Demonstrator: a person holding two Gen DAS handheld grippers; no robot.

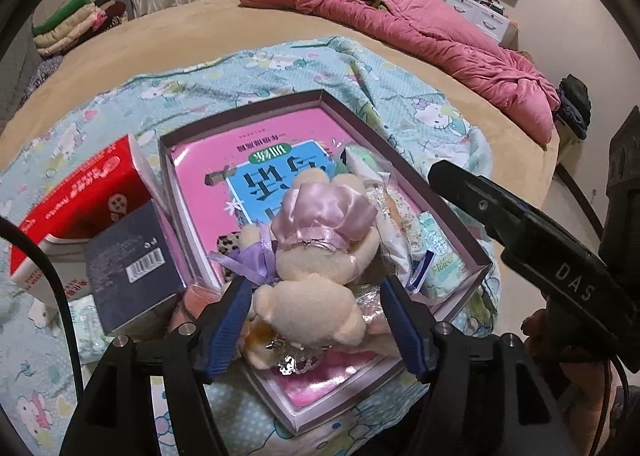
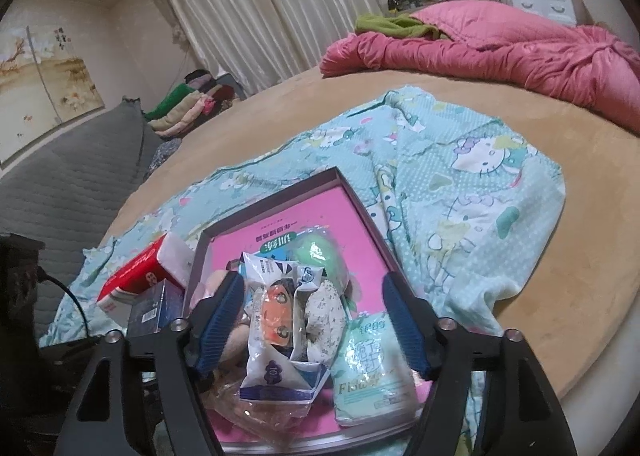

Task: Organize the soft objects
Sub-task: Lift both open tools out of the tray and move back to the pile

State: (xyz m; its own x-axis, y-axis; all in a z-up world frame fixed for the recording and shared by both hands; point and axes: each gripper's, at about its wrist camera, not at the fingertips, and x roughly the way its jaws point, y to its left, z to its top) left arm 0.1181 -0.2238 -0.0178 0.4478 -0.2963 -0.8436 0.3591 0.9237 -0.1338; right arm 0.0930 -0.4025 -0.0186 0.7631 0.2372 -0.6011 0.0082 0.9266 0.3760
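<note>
Lying in the shallow box (image 1: 482, 256) on the cartoon-print blanket (image 2: 480, 192), the plush bear (image 1: 320, 256) sits between the left gripper (image 1: 316, 288)'s parted, non-pressing jaws, while the right gripper (image 2: 314, 288) hangs spread around a plastic packet (image 2: 280, 340), not squeezing it.

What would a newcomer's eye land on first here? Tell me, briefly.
First the cream teddy bear in a pink satin dress, lying in the open box between the left gripper's open blue fingers. Next the pink book lining the box under it. Then the crumpled pink quilt at the far end of the bed.
</note>
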